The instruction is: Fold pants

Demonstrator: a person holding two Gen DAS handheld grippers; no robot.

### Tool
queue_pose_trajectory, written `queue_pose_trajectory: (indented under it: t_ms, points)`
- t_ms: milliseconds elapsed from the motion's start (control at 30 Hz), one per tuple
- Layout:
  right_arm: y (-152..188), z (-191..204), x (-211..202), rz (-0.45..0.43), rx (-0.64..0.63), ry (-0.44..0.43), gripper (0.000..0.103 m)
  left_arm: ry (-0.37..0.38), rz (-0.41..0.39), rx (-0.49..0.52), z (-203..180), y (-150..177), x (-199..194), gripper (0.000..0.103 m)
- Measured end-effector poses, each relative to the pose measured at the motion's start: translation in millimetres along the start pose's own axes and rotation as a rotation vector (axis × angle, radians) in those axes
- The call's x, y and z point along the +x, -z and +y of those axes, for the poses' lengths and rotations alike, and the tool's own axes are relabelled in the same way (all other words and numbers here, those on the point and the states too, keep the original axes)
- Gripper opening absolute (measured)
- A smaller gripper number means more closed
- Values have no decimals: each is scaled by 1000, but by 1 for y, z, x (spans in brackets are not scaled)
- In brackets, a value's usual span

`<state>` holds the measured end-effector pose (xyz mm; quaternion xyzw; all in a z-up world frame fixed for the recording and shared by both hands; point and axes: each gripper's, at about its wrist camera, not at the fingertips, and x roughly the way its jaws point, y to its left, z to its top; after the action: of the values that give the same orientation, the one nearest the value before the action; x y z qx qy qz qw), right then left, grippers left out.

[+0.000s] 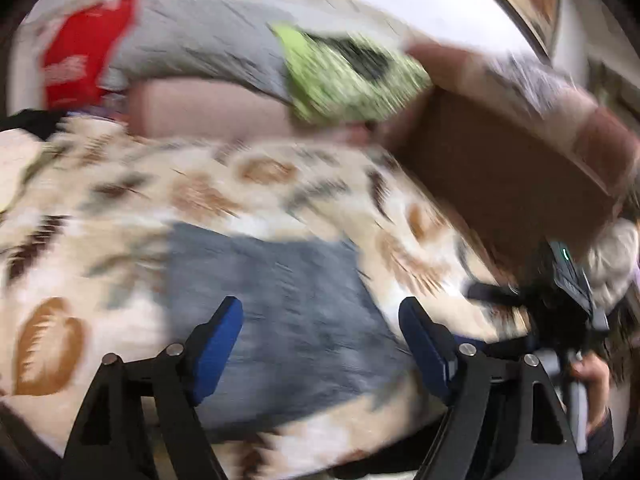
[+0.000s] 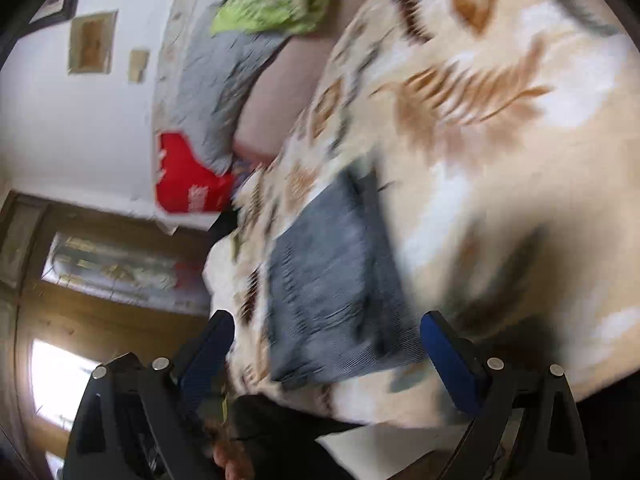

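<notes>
The grey-blue pants lie folded into a compact rectangle on a cream blanket with a leaf print. My left gripper hovers over their near edge, its blue pads wide apart and holding nothing. In the right wrist view the picture is rolled sideways. There the same folded pants lie just beyond my right gripper, which is open and empty too. The right gripper's black body and the hand holding it show at the right edge of the left wrist view. Both pictures are blurred.
Behind the blanket are a grey quilted pillow, a red bag and a green patterned cloth. A brown padded panel rises at the right. A wooden door and a bright window show at the left in the right wrist view.
</notes>
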<state>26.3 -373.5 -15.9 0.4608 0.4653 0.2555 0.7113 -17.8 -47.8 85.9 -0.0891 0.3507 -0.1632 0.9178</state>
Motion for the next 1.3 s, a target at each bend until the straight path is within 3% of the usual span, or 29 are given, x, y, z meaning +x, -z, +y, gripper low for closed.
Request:
queue_pose_trajectory:
  t_ms: [67, 133, 200, 267, 300, 367, 400, 433, 500, 633, 700, 767, 967, 1100, 1233, 1300]
  points:
    - [12, 18, 16, 47, -19, -73, 96, -100, -4, -27, 30, 6, -4, 81]
    - [21, 31, 32, 80, -28, -84, 96, -159, 58, -104, 60, 13, 7, 81]
    - [27, 31, 46, 95, 7, -102, 96, -166, 101, -173, 78, 23, 19, 81]
    - [29, 28, 57, 115, 32, -138, 96, -166, 121, -176, 80, 29, 24, 81]
    - [29, 25, 61, 114, 25, -127, 96, -158, 128, -175, 79, 33, 24, 81]
    - [27, -1, 72, 92, 63, 73, 96, -135, 110, -178, 78, 33, 15, 81]
    - [27, -15, 75, 90, 111, 93, 94, -121, 84, -167, 73, 30, 8, 81]
    - [29, -23, 73, 69, 147, 39, 94, -119, 59, -150, 70, 29, 3, 81]
    - [29, -20, 67, 57, 155, 30, 94, -151, 45, -121, 67, 25, 12, 81]
    - [26, 2, 65, 57, 80, 85, 94, -209, 241, -76, 67, 44, 67, 81]
    - [23, -4, 73, 71, 123, 109, 94, -212, 228, -86, 68, 52, 69, 82]
    - [21, -4, 76, 73, 134, 127, 87, -214, 230, -74, 67, 51, 67, 82]
    - [13, -2, 80, 74, 122, 241, 48, -202, 228, -82, 69, 54, 70, 83]
    - [10, -4, 82, 88, 77, 315, 10, -190, 228, -83, 72, 55, 69, 84]
    - [21, 37, 73, 50, -113, 399, 8, -146, 234, -130, 78, 47, 58, 83]
    - [26, 56, 64, 19, -192, 434, 8, -133, 171, -149, 77, 38, 41, 83]
